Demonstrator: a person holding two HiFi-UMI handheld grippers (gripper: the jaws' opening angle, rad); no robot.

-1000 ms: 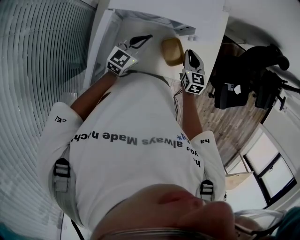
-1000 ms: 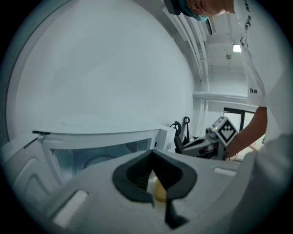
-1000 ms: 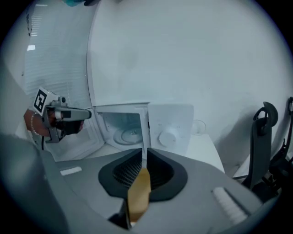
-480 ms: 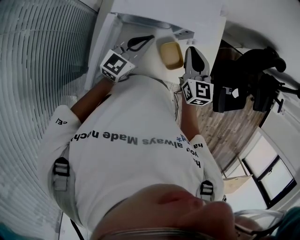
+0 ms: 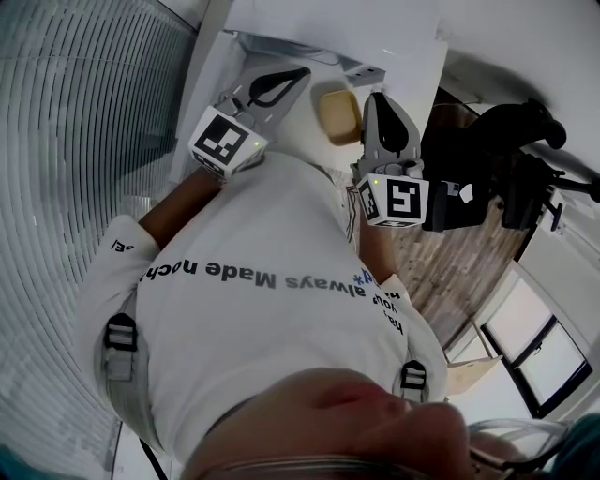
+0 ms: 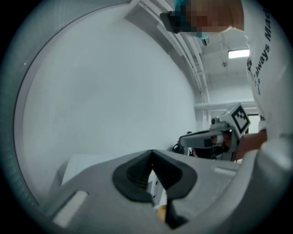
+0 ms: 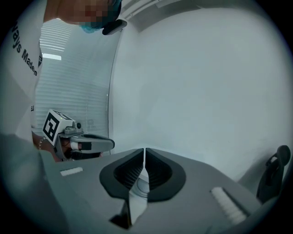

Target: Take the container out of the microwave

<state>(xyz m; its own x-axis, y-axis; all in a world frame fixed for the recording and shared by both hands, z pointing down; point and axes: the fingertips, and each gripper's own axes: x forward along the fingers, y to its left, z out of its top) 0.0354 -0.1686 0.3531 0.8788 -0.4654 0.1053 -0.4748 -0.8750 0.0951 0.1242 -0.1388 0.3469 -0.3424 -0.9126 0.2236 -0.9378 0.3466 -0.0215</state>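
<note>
Room: a ribbed blind [image 5: 66, 141] is seen at the left of the head view, a wooden floor [image 5: 441, 253] and dark equipment [image 5: 497, 150] at the right; plain white walls fill both gripper views.
Tabletop: a white tabletop [image 5: 295, 124] is shown at the top of the head view, beyond the person's white shirt [image 5: 262, 309].
White body: a white box-like body [image 5: 337, 19] is cut by the top edge; whether it is the microwave cannot be told.
Container: the tan container [image 5: 338, 114] is seen resting on the tabletop between the two claws, close to the right one and gripped by neither.
Left claw: the left claw [image 6: 152, 154] is pressed together at the tips, with nothing pinched.
Right claw: the right claw [image 7: 144, 151] is likewise pressed together, and nothing is held between its pads.
Step judged: the container appears not yet taken; an approach and a grip are judged to be outstanding.
Risk, closed claws: were a claw brought in while pressed together, the container would probably be shoved across the tabletop rather than gripped.
Risk, rounded rim: the corners look rounded and smooth, so a shallow pinch on one edge might slip.
Risk, tilt: if it were lifted by one side only, the container could be tipped; its contents cannot be made out.
Risk, sight: much of the head view is filled by the shirt, so alignment may be misjudged.
</note>
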